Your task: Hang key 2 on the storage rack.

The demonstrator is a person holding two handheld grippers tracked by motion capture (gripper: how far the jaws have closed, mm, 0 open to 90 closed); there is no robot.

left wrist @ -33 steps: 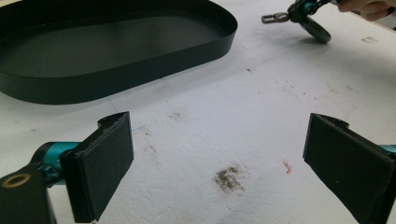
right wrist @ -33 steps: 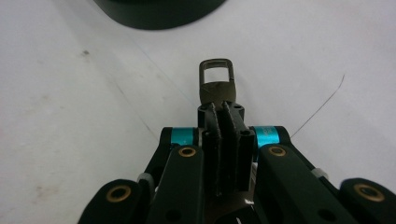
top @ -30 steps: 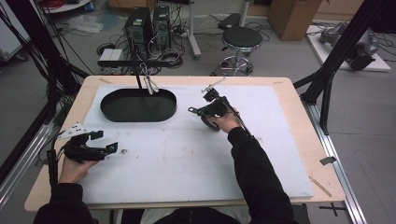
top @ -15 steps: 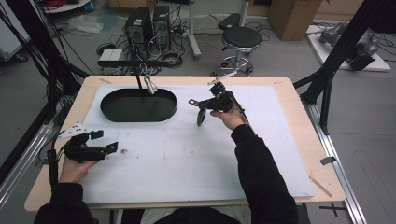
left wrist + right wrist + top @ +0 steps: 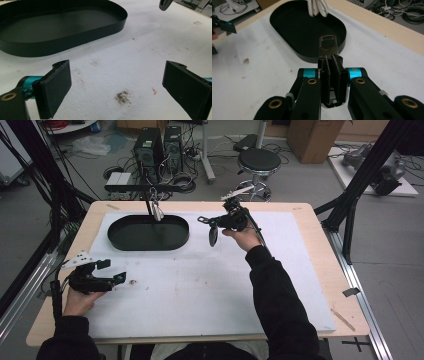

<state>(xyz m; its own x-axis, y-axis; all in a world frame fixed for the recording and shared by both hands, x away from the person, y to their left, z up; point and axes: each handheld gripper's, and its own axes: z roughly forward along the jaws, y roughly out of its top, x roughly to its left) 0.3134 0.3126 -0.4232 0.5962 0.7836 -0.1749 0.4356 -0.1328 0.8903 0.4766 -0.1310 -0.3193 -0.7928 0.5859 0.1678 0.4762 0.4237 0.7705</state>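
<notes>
holding a dark tool [image 5: 327,46] beside the empty black tray [image 5: 120,242].

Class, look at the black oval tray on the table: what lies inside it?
The black oval tray shows a bare dark floor in the left gripper view. A white bundle hangs over its far rim. The right tongs, shut on a dark flat object, hide part of the near rim.

Both grippers black. Left gripper [image 5: 111,272]: flat black rectangular pads [image 5: 56,87], teal collar, brass-ringed pivot hole, pale three-cornered plate on top, black cable trailing back. Right gripper [image 5: 332,75]: two teal collars, four brass-ringed pivots on black link arms, pale plate on top too. Person wears long black sleeves [image 5: 272,295] on both arms.
</notes>
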